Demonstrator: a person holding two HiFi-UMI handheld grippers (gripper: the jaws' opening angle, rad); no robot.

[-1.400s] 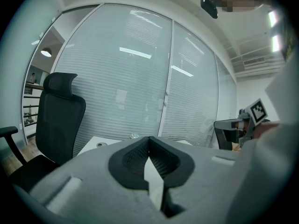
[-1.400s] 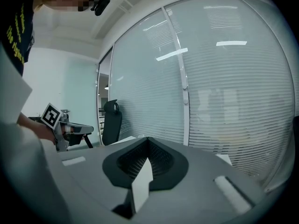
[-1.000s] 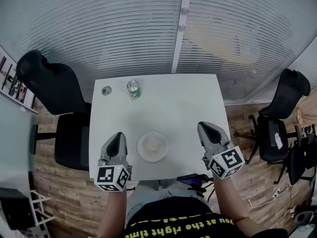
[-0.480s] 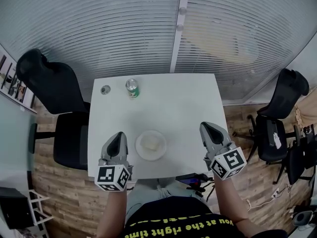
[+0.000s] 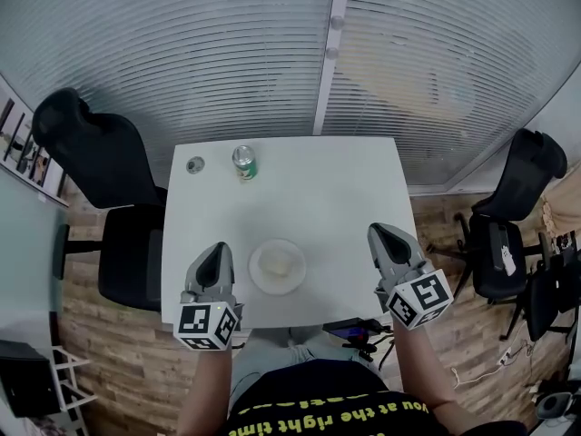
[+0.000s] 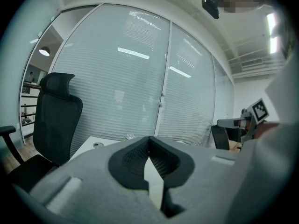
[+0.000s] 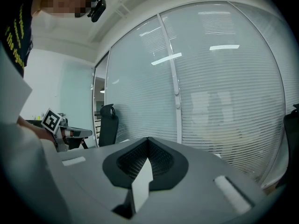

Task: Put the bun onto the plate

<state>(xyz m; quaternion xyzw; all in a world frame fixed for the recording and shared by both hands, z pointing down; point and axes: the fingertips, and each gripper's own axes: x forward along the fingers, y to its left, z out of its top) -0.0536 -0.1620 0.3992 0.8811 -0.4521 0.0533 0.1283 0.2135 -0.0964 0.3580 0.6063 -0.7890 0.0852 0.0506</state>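
At the table's (image 5: pixel 318 198) left side we see a black chair (image 5: pixel 91 157) drawn up against the edge, with slatted blinds (image 5: pixel 227 53) behind glass running beyond the far edge.

Near the far-left corner lies a small round disc (image 5: pixel 195 164), and just right of it a can (image 5: pixel 243 163) stands upright.

We hold the left gripper (image 5: pixel 215 246) over the front-left corner, pointing toward the far edge. Its fingers are pressed together at the tips, with nothing between them.

Between the two grippers, close to the front edge and a little left of its middle, sits a white plate (image 5: pixel 257 278). The bun (image 5: pixel 277 262) rests on its middle, well apart from either gripper.

We hold the right gripper (image 5: pixel 381 230) at the right edge, near the front-right corner, also pointing toward the far edge. Its fingers are closed tip to tip on nothing.

Off the table's right edge, a second black chair (image 5: pixel 519 198) stands on the wood floor (image 5: pixel 445 225).
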